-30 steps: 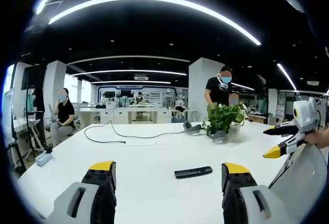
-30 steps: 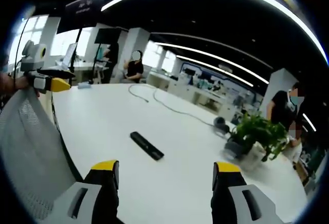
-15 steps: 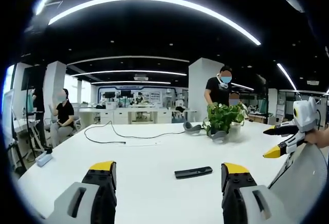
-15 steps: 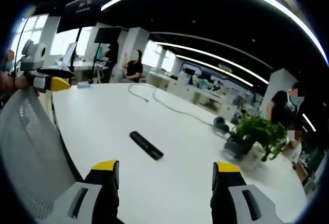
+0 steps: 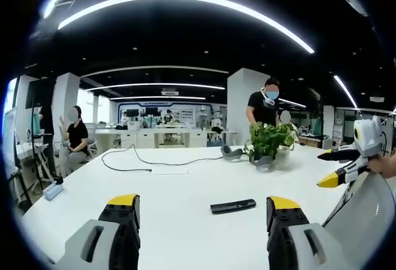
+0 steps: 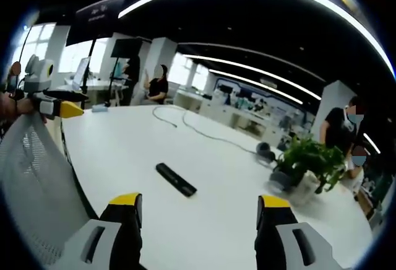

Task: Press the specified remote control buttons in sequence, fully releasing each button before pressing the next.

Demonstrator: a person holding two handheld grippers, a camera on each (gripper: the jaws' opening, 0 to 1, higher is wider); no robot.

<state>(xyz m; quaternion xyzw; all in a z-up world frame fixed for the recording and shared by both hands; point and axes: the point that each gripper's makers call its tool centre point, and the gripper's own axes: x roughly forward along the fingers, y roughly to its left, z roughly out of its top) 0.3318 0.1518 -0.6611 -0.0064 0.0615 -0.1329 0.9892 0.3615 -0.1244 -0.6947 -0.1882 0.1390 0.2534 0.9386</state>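
Note:
A slim black remote control [image 5: 232, 206] lies flat on the white table [image 5: 167, 189], just ahead of my left gripper [image 5: 203, 211], nearer its right jaw. That gripper is open with nothing between its yellow-tipped jaws. In the right gripper view the remote [image 6: 176, 179] lies slantwise ahead of my right gripper [image 6: 198, 205], which is open too and clear of it. The right gripper [image 5: 325, 168] reaches into the left gripper view from the right, held off the table's edge. The left gripper [image 6: 77, 104] appears at the left of the right gripper view.
A potted green plant [image 5: 269, 143] and a grey headset [image 5: 231, 152] stand at the table's far side, with a thin cable [image 5: 148, 161] trailing beside them. A grey mesh chair back [image 6: 31, 183] sits near the table edge. People stand and sit beyond the table.
The right gripper view has shifted a little as its camera moved. The remote lies where it was and both grippers stay open.

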